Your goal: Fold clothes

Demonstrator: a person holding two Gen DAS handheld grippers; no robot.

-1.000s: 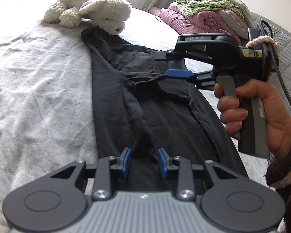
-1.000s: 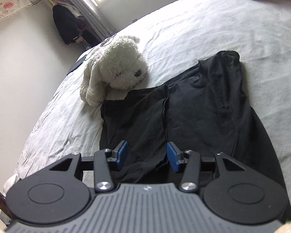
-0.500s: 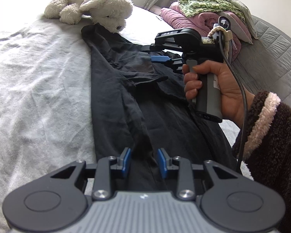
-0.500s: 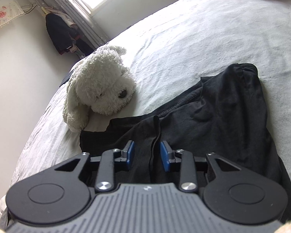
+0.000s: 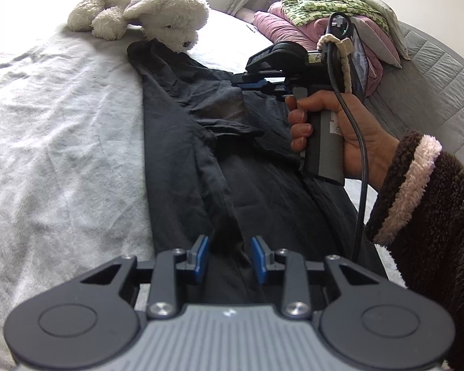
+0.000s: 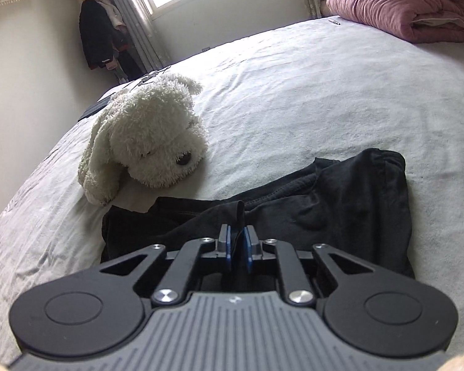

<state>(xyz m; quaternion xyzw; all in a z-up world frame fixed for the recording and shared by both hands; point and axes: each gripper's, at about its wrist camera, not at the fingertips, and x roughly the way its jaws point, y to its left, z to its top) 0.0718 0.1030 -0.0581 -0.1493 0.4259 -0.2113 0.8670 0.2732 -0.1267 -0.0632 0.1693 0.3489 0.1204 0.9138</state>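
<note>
A black garment (image 5: 263,191) lies lengthwise on the white bed sheet (image 5: 62,123), its near part bunched in long folds. My left gripper (image 5: 229,256) is at its near end, with a raised ridge of the cloth pinched between the blue pads. Further up the garment, a hand (image 5: 349,130) holds my right gripper (image 5: 253,85) low at the cloth's right side. In the right wrist view the right gripper (image 6: 238,235) is closing its jaws, and the pads press on a thin fold of the black garment (image 6: 340,204) that sticks up between them.
A white plush dog (image 5: 157,9) lies at the garment's far end, touching its corner, also seen as the plush dog (image 6: 151,136) to the left. A pile of pink and green bedding (image 5: 324,9) sits at the far right. A brown fleece sleeve (image 5: 433,216) fills the right.
The right gripper moved forward along the garment toward the plush dog and lower, and its jaws came together on a fold of cloth. The left gripper kept still.
</note>
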